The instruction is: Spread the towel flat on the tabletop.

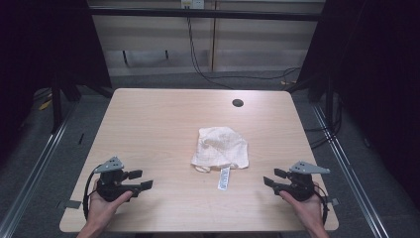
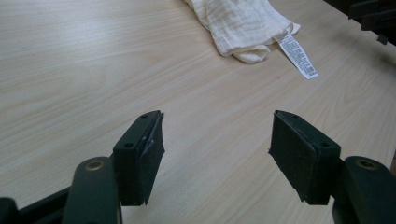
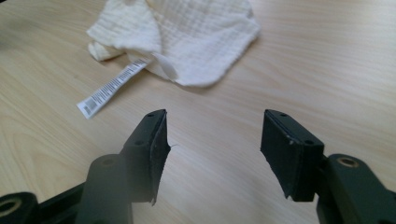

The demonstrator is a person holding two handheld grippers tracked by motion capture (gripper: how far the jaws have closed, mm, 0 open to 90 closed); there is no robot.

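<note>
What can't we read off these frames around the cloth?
- Print on the white care label: too small in the high view, blurred in both gripper views.
- Layers of the crumpled cream woven cloth: its own folds hide what lies underneath.
- Cloth's far edge: cut off by the top edge in both gripper views.
- Right tool in the left gripper view: dark, cut off at the corner.

Your left tool view cuts the cream cloth (image 2: pixel 243 25) off at its top edge, and the other tool (image 2: pixel 373 18) sits clipped and dark in the far right corner. The print on the cloth's white label (image 3: pixel 112 86) is too small to read.
</note>
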